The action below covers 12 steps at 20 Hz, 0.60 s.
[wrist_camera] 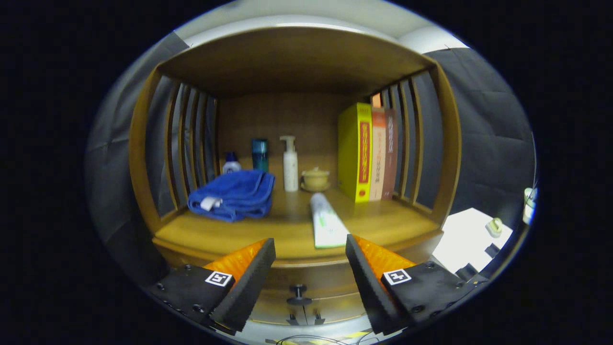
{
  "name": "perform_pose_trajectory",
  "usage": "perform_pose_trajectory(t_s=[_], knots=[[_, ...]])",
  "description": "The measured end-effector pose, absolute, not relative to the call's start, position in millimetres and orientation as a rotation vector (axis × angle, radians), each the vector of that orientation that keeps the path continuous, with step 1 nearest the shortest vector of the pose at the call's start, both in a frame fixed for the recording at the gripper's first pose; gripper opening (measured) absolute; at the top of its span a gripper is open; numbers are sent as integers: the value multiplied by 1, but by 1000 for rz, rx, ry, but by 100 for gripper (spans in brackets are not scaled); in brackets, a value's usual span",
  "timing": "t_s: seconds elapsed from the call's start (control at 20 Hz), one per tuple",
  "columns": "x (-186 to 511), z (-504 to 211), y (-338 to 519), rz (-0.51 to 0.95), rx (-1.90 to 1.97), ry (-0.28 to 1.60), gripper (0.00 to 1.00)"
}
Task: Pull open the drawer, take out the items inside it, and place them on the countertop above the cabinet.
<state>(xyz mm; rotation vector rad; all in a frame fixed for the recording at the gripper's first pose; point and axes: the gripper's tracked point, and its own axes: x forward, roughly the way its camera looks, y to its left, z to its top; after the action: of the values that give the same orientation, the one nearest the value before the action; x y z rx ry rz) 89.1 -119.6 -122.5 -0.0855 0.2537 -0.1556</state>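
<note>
Facing the wooden cabinet (143,191) head-on, the gripper (310,249) holds its two fingers spread wide with nothing between them. Its fingertips sit level with the front lip of the countertop (383,225).

Below and between the fingers, the drawer (306,282) front shows with a dark knob (298,293) at its centre. The drawer appears closed; its contents cannot be seen. Two smaller dark fittings lie just under the knob; their nature cannot be determined.

Just ahead of the fingers, on the countertop, a white tube with green print (326,221) lies flat, its crimped end at the front edge and its cap end pointing toward the back.

Further in, to the left of the tube, a folded blue towel (234,194) with a white tag rests on the countertop.

Behind the towel stand a small white bottle with a blue cap (231,164) and a teal bottle (260,153). Beside them, near the middle, a white pump bottle (290,165) stands upright, with a small lidded ceramic cup on a saucer (315,179) just to its right.

To the right, a yellow book (355,152) stands upright, with two more books (383,153) touching it on its far side, against the slatted side wall (407,139).

A back panel and a wooden top board close the alcove.
</note>
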Motion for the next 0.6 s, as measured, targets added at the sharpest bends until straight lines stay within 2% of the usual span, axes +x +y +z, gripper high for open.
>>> perform_pose_trajectory(t_s=[0.25,0.45,0.6], knots=[[94,13,-100,-150,-106,152,99],[89,78,-67,-128,-125,93,99],[89,93,-49,-108,-123,84,99]])
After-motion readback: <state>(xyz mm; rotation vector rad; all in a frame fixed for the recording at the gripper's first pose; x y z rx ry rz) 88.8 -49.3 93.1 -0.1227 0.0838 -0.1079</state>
